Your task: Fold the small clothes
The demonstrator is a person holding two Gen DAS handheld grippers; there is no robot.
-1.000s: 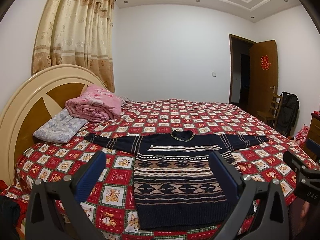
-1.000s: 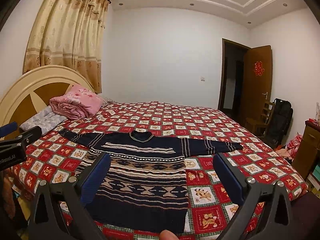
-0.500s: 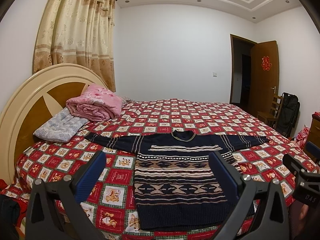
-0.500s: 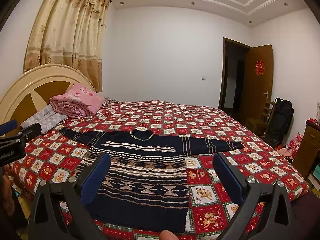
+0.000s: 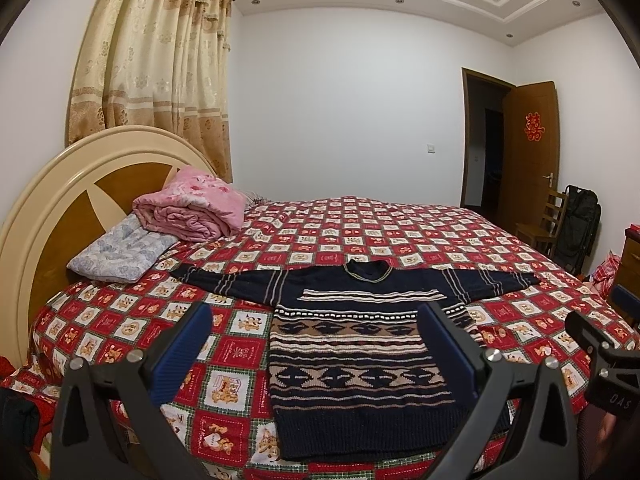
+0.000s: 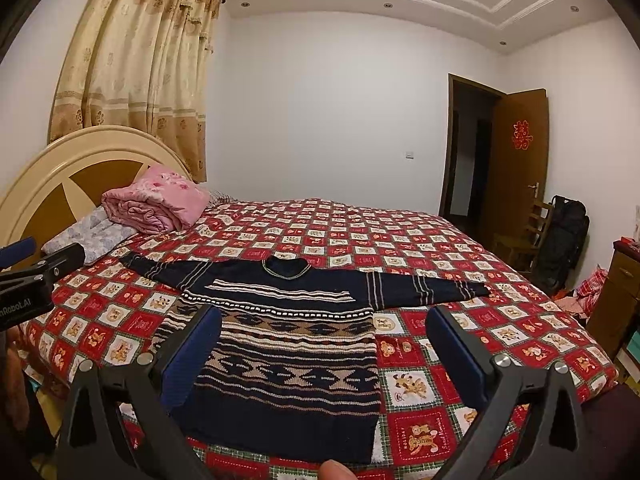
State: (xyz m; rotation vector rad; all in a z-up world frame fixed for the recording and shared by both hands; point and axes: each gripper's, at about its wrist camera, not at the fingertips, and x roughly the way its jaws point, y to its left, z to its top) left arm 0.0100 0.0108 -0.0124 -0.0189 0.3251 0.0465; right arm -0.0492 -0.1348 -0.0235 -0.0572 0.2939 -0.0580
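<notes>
Sweater lies flat and unfolded on the bed, same as a second ago; left gripper and right gripper hover wide open, folding not begun

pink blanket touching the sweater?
Apart. The left wrist view shows bare quilt between the pink blanket near the headboard and the sweater, including its nearest sleeve tip.

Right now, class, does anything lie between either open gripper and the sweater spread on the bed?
Nothing visible does. The sweater lies flat on the quilt, uncovered, in front of the left gripper and right gripper. The pink blanket sits apart, by the headboard.
</notes>
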